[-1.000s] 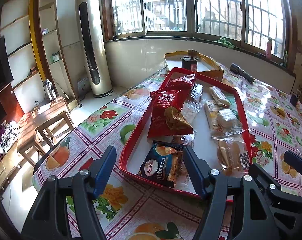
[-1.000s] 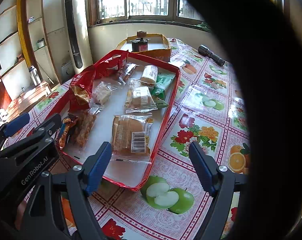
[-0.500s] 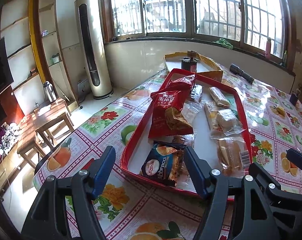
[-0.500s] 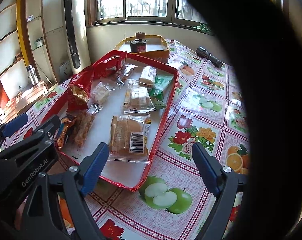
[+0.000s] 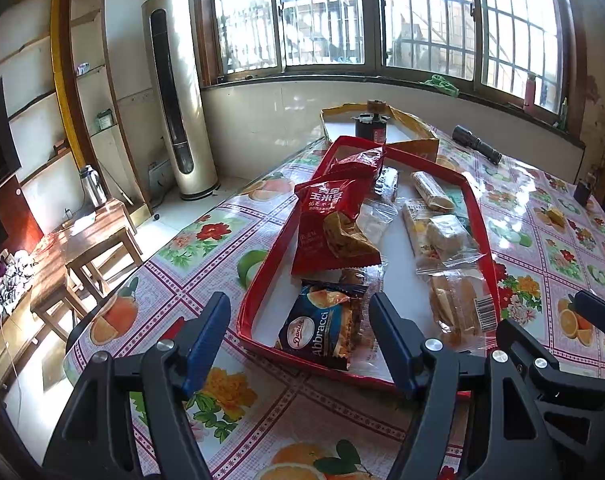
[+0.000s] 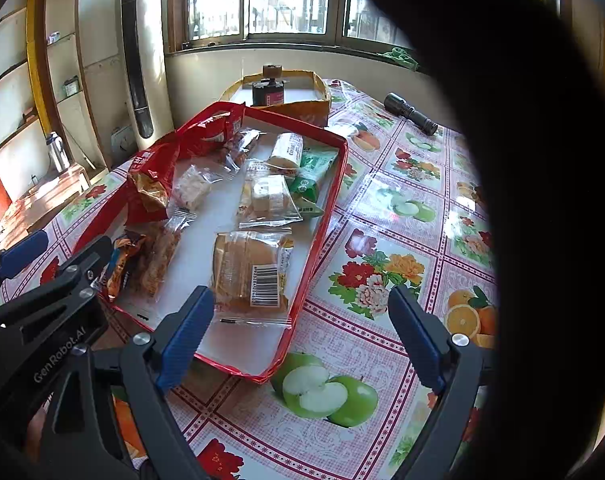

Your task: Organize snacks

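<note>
While both my claws hang empty, left claw (image 5: 298, 334) wide over the blue pack (image 5: 320, 332) at the tray's (image 6: 326, 204) near end, right claw (image 6: 300, 334) just opened wider before the bread (image 6: 248, 268), a slanted pinch could snag crinkly film and tip the tray.

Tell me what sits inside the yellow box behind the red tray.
A dark canister with a brown knob stands inside the yellow box. The rest of its floor is partly hidden by its walls and the red tray.

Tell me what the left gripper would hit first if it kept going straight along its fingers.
Most likely the blue Abbracci packet at the near end of the red tray; it lies between the open left gripper fingers' line. Depth is unclear, so the tray rim might come first.
</note>
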### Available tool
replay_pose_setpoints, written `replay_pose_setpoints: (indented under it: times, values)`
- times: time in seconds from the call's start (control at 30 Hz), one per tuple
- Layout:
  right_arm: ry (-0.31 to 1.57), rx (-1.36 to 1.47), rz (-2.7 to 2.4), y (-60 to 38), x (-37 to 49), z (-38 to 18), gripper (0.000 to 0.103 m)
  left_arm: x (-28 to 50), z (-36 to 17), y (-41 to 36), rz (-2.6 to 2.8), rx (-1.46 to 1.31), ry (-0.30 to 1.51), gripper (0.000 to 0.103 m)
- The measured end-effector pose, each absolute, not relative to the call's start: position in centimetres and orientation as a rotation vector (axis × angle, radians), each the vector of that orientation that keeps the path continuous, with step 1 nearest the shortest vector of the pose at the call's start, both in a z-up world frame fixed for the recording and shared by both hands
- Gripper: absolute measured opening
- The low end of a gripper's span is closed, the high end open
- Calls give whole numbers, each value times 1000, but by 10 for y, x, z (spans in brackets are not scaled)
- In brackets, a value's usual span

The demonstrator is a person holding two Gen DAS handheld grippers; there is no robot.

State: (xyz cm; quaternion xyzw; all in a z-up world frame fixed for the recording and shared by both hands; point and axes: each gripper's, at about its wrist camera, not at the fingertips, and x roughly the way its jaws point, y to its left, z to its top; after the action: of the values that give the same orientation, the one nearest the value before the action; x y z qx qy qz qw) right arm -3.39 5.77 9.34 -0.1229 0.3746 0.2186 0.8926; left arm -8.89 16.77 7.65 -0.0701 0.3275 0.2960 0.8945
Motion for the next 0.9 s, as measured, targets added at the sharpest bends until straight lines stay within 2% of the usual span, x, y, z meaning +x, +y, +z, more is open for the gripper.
replay_pose_setpoints:
  times: [0.27, 0.57, 0.9]
  values:
    - [770, -271, 439, 59, -35, 93, 89, -89, 77, 168, 608, -149, 679, 72]
    - [769, -269, 435, 59, -34, 93, 89, -87, 77, 175, 591, -156, 682, 78]
    - [776, -251, 423, 55, -30, 93, 89, -85, 78, 175, 551, -162, 671, 76]
